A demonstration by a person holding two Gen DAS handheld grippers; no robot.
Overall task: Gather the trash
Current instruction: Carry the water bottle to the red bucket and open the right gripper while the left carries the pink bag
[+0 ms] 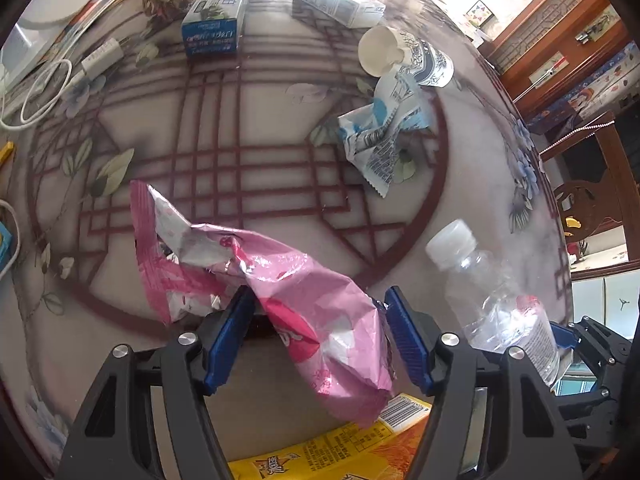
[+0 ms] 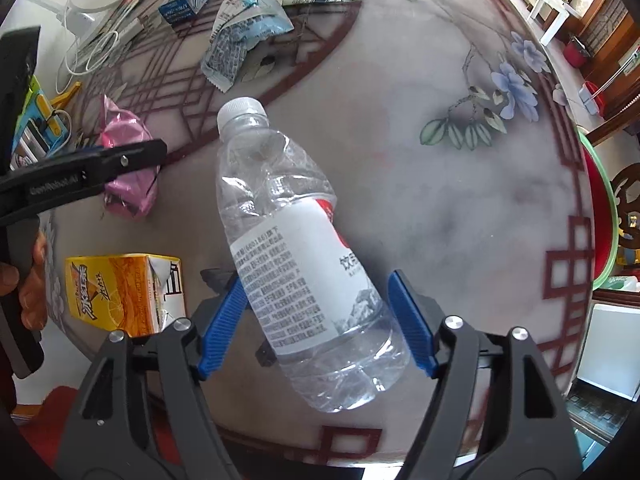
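My left gripper (image 1: 316,312) is shut on a crumpled pink snack wrapper (image 1: 248,280) and holds it over the table; the wrapper also shows in the right wrist view (image 2: 128,148) between the left gripper's black fingers (image 2: 120,160). My right gripper (image 2: 316,292) is shut on a clear plastic water bottle (image 2: 296,248) with a white cap, held tilted above the table; the bottle also shows in the left wrist view (image 1: 496,300). A yellow drink carton (image 2: 124,292) lies near the table's front edge and shows in the left wrist view (image 1: 332,452).
The round patterned table (image 1: 280,168) holds a blue-white wrapper (image 1: 380,136), a paper cup on its side (image 1: 400,56), two cartons (image 1: 216,16) (image 1: 340,0), and cables and papers (image 1: 44,88) at left. A red basin with a green rim (image 2: 600,208) stands beyond the right edge.
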